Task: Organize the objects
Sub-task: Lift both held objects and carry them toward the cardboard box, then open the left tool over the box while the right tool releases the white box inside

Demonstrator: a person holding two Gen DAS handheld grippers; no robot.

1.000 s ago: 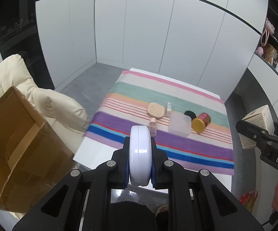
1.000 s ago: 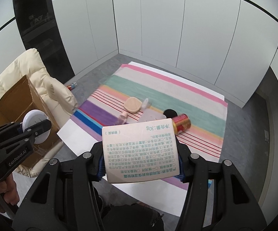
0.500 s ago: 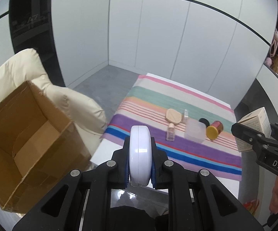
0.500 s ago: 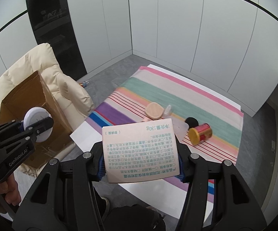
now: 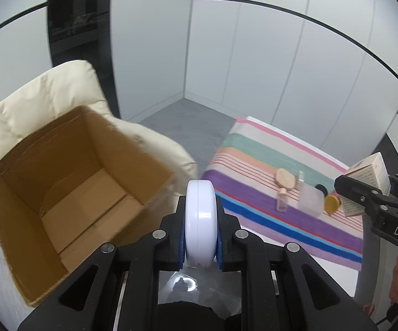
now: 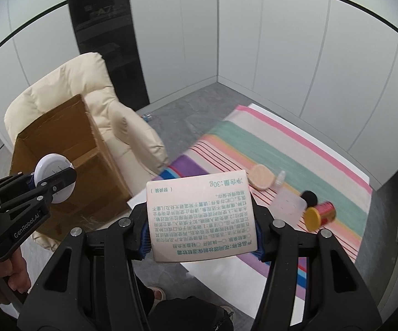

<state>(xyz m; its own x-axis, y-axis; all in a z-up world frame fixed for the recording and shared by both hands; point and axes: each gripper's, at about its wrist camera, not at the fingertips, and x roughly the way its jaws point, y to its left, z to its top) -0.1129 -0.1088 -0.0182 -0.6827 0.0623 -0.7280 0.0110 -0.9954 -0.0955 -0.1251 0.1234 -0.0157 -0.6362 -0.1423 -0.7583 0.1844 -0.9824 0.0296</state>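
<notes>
My left gripper (image 5: 200, 237) is shut on a round white compact (image 5: 200, 220), held on edge; the same compact (image 6: 52, 180) shows in the right wrist view in front of the cardboard box (image 6: 61, 149). In my right gripper (image 6: 201, 237) sits a cream printed carton (image 6: 199, 215), pinched by its sides; that carton (image 5: 370, 184) appears at the right edge of the left wrist view. The open, empty box (image 5: 69, 193) rests on a cream armchair (image 5: 47, 96), to the left of and beyond the compact.
A striped cloth (image 6: 295, 151) covers a low white table (image 6: 221, 278). On it lie a tan oval case (image 6: 261, 180), a small clear bottle (image 5: 281, 201), a translucent container (image 6: 288, 204), a black cap (image 6: 309, 197) and a red tin with a yellow lid (image 6: 320, 213). White wall panels stand behind.
Both grippers have swung left with their loads. The box and armchair have come toward the middle of both views, and the striped table has slid right.
</notes>
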